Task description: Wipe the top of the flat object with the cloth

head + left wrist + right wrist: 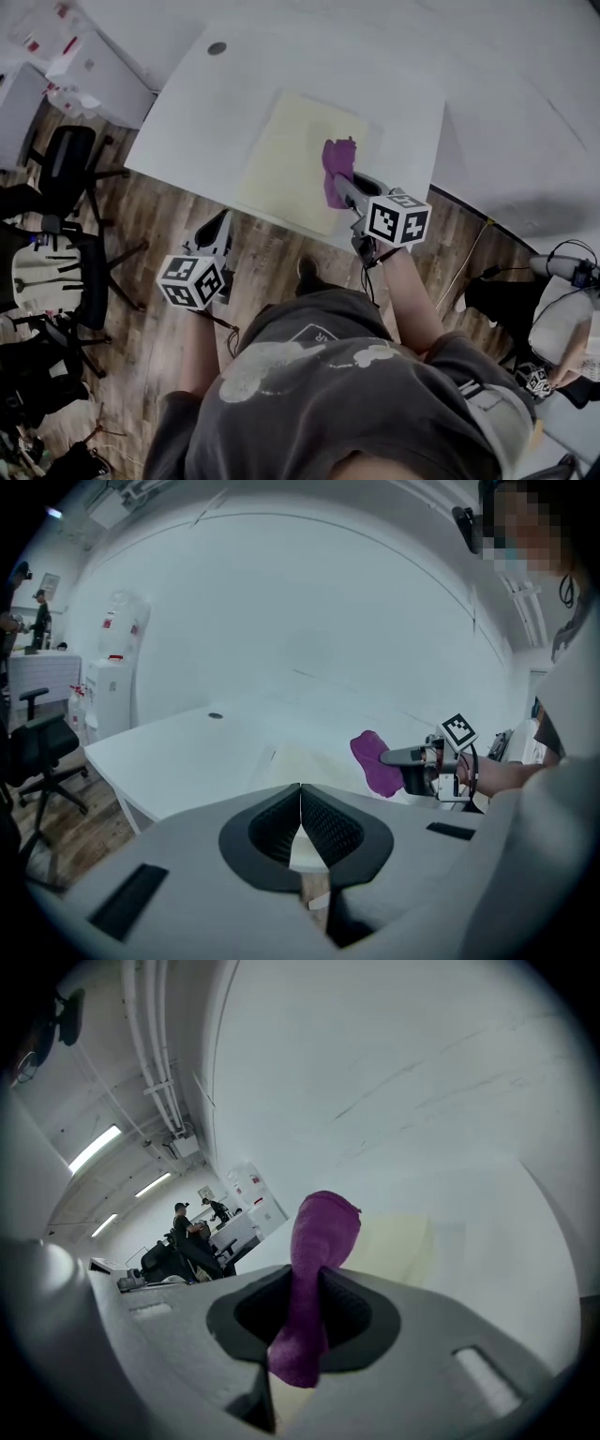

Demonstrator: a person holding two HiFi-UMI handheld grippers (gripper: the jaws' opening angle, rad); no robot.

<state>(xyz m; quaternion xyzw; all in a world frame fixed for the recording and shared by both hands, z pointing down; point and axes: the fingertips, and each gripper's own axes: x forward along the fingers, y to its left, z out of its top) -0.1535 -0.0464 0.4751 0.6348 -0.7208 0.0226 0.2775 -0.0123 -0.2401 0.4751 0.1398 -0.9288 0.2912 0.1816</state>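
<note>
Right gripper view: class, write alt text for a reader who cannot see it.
The right gripper has its tongs shut on a crumpled purple cloth that sticks out past them. Beyond lies a pale yellow flat sheet on a white table, with people far off at left.

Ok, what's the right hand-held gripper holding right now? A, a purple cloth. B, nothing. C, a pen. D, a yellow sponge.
A: in the right gripper view, the right hand-held gripper has its jaws closed on the purple cloth, which sticks out past them.
</note>
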